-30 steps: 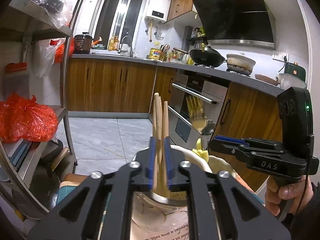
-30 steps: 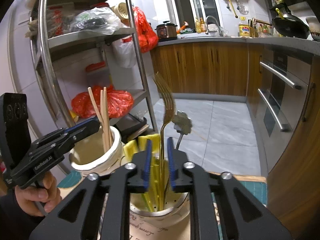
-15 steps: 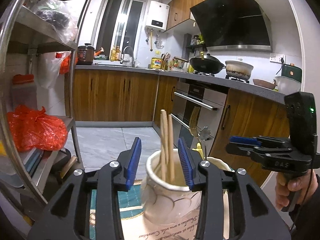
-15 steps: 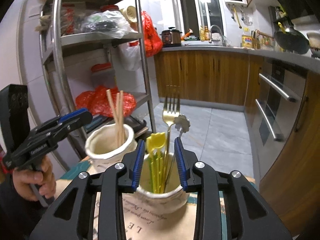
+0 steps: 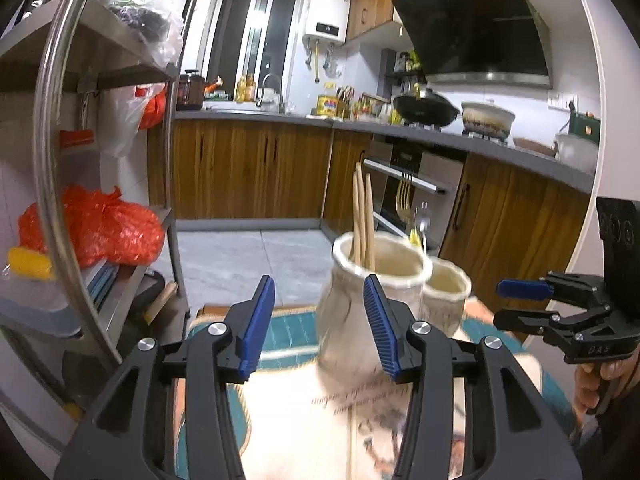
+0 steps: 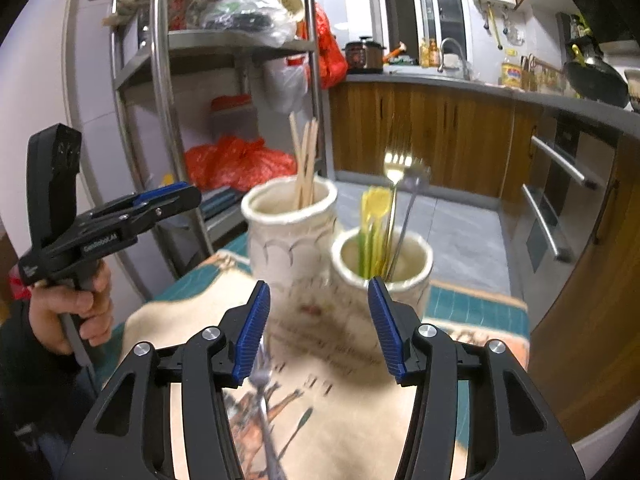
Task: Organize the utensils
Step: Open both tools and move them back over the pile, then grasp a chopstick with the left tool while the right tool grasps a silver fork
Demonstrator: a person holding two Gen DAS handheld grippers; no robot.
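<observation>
Two cream ceramic jars stand side by side on a printed cloth. The taller jar (image 5: 372, 304) (image 6: 292, 232) holds wooden chopsticks (image 5: 362, 216) (image 6: 306, 160). The shorter jar (image 5: 444, 296) (image 6: 384, 268) holds a gold fork (image 6: 394, 184), a silver fork (image 6: 412, 200) and yellow plastic utensils (image 6: 374, 216). My left gripper (image 5: 318, 326) is open and empty, just short of the taller jar. My right gripper (image 6: 318, 328) is open and empty, in front of both jars. A silver utensil (image 6: 264, 416) lies on the cloth below it.
The cloth (image 6: 340, 400) with a teal border covers the table. A steel shelf rack (image 6: 160, 92) with red bags (image 5: 92, 228) stands to the left. Wooden cabinets and an oven (image 5: 404, 196) lie beyond a grey tiled floor. Each gripper shows in the other's view (image 5: 560, 316) (image 6: 108, 224).
Both grippers opened, let go of the chopsticks and the gold fork, and drew back from the jars. The utensils now stand in the jars.
</observation>
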